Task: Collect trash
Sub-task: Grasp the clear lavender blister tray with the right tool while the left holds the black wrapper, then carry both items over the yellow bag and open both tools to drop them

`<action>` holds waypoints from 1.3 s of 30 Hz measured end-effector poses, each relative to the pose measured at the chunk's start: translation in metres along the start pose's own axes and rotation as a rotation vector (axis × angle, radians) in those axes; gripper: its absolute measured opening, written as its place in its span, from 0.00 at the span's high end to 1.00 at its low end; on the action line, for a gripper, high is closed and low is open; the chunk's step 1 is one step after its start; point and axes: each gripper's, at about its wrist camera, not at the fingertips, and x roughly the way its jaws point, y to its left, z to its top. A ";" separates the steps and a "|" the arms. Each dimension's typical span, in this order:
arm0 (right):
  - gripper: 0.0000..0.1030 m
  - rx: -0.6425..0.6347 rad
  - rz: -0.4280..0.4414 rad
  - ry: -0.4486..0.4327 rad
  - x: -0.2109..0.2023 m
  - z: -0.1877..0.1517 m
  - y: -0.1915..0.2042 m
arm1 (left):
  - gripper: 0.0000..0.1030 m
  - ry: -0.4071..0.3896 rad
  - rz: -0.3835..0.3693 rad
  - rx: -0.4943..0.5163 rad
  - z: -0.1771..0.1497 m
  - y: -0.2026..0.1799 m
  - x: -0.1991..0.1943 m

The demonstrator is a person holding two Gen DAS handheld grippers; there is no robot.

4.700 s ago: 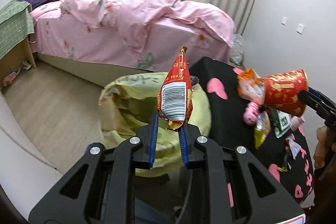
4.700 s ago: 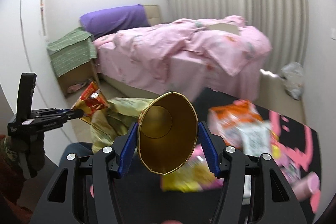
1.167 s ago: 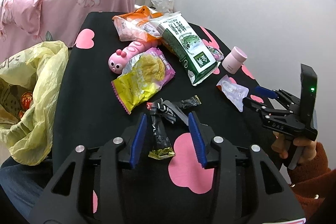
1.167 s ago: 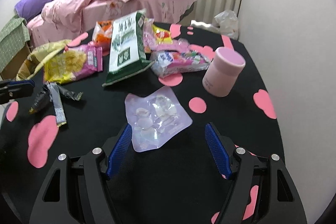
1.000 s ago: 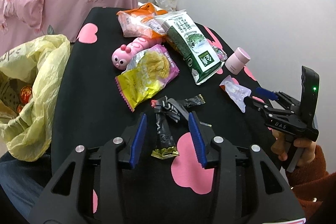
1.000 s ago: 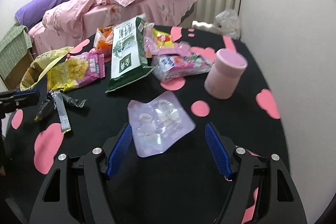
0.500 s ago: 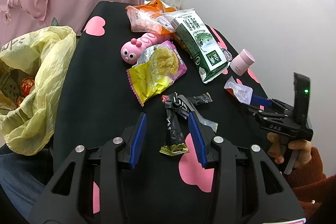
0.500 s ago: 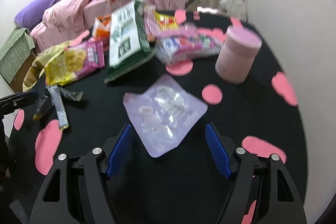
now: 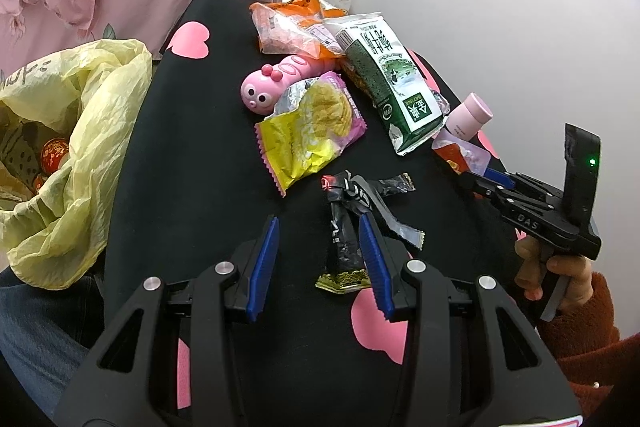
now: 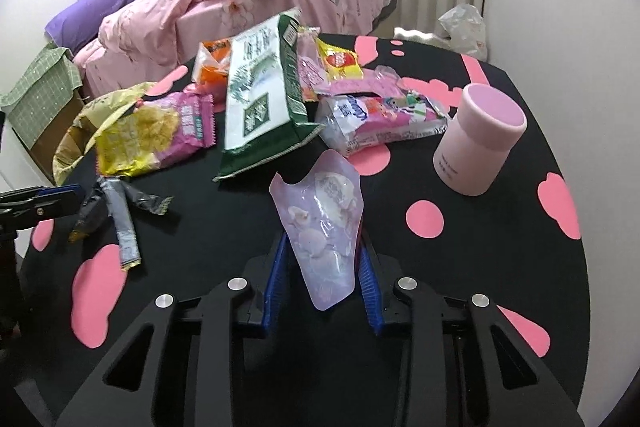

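Observation:
My right gripper [image 10: 320, 251] is shut on a clear lilac plastic pouch [image 10: 324, 219] and holds it tilted up off the black table; it also shows in the left wrist view [image 9: 466, 155]. My left gripper [image 9: 316, 239] is open, just above the table. Dark crumpled wrappers [image 9: 348, 203] lie by its right finger, partly between the fingers. The yellow trash bag [image 9: 72, 147] hangs at the table's left edge with red trash inside.
On the black, pink-spotted table [image 10: 520, 267] lie a yellow-pink snack bag [image 9: 308, 131], a green-white bag [image 9: 392, 83], an orange wrapper [image 9: 292, 27], a pink caterpillar toy [image 9: 276, 83], more wrappers [image 10: 380, 119] and a pink cup [image 10: 478, 139]. A pink bed [image 10: 248, 7] stands behind.
My right gripper has closed on the lilac pouch and lifted it off the table. My left gripper stayed open and shifted slightly left of the dark wrappers.

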 end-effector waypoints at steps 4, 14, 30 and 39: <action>0.68 -0.022 -0.015 -0.020 -0.012 0.001 0.006 | 0.60 -0.015 -0.032 0.020 0.001 -0.004 -0.003; 0.68 -0.018 -0.012 -0.043 -0.024 0.002 0.008 | 0.42 0.011 0.013 0.153 0.012 -0.024 0.016; 0.68 0.022 -0.033 -0.056 -0.028 -0.015 -0.008 | 0.58 0.057 0.177 0.180 0.019 -0.036 0.046; 0.68 0.019 -0.015 -0.074 -0.034 -0.012 -0.004 | 0.79 0.018 0.103 0.162 0.010 -0.033 0.020</action>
